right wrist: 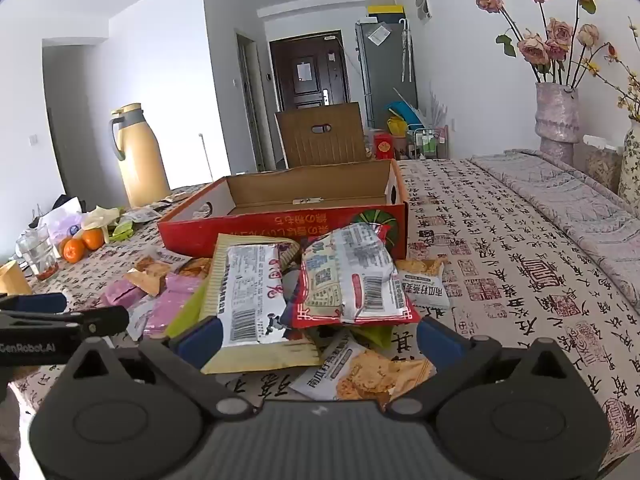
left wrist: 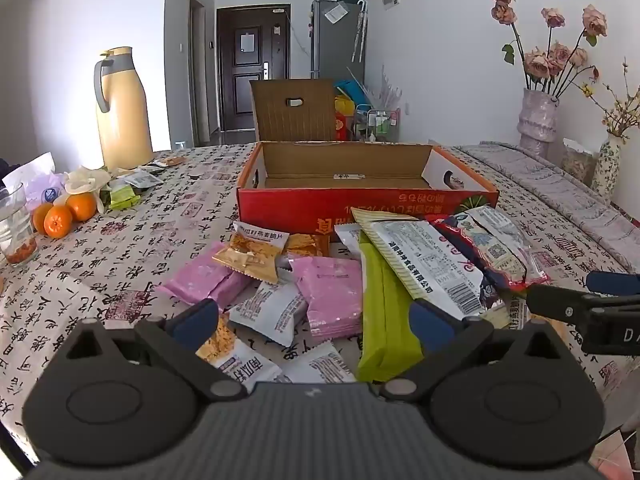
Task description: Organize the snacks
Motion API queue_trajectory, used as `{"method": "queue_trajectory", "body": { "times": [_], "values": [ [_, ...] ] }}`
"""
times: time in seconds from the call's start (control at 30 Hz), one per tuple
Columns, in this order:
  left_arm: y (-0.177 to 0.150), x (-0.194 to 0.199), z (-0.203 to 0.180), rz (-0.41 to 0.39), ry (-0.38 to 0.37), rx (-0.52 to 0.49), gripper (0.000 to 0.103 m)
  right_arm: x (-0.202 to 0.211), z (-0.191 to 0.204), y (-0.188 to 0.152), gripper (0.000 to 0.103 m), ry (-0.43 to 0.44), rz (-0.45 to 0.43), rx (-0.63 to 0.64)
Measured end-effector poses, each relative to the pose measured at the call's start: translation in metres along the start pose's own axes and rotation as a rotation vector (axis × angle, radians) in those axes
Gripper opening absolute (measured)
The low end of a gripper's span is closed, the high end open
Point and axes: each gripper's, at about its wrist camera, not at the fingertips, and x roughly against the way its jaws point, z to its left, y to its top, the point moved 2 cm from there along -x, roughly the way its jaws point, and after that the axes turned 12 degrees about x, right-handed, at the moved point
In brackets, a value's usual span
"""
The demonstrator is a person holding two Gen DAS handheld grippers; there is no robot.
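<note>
A pile of snack packets lies on the patterned tablecloth in front of an open red cardboard box, which looks empty inside. The pile holds pink packets, a long green packet, a white-and-yellow packet, a red-and-white packet and small cracker packets. My left gripper is open just above the near pink and white packets. My right gripper is open over the near edge of the red-and-white and white-and-yellow packets. Neither holds anything.
A yellow thermos, oranges, a glass and loose wrappers sit at the left. Vases with dried roses stand at the right by a folded grey cloth. A cardboard flap stands behind the box.
</note>
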Motion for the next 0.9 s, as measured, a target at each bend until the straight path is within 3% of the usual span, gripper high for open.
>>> {"method": "queue_trajectory", "body": {
  "times": [0.9],
  "values": [
    [-0.0045,-0.0017,0.0032,0.022,-0.018,0.027,0.103,-0.0007,0.0013,-0.0015,0.103,0.000,0.003,0.001]
  ]
}}
